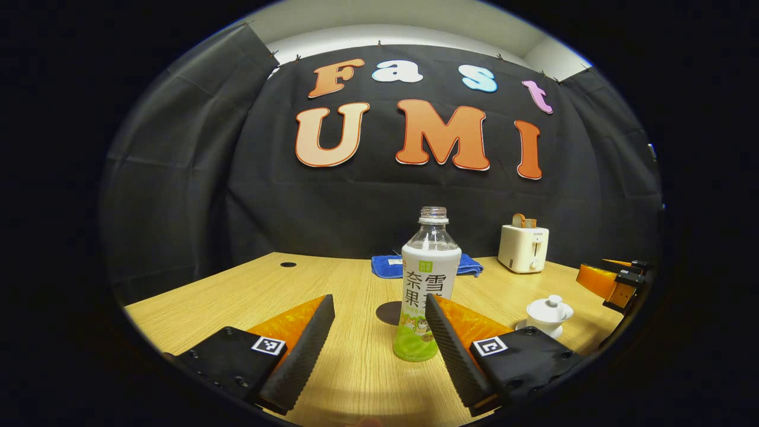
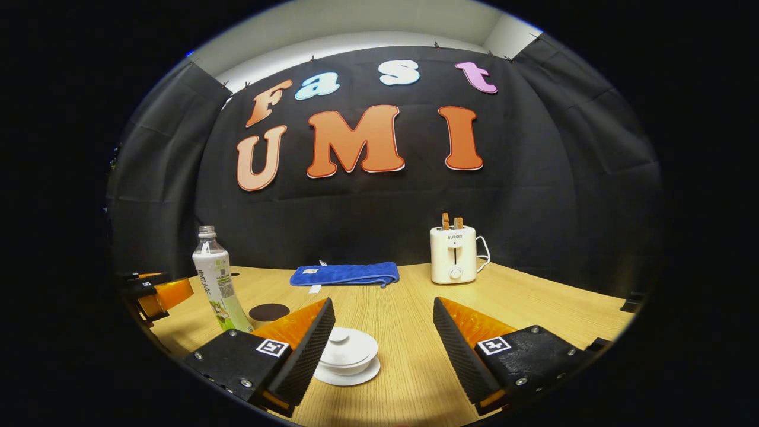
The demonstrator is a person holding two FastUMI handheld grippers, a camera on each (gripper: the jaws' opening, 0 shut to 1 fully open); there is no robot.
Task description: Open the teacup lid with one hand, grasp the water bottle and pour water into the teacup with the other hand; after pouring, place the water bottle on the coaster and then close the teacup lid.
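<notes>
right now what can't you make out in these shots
- Left gripper view: the coaster is partly hidden behind the water bottle.
- Left gripper view: the teacup is partly covered by the left claw.
- Right gripper view: the teacup's left side sits behind a finger of the right claw.

Bare wooden tabletop (image 2: 403,332) lies open between the uncapped water bottle (image 1: 428,284) and the lidded teacup (image 2: 347,353), while the blue towel (image 2: 345,274) and toaster (image 2: 453,254) stand along the back edge.
</notes>
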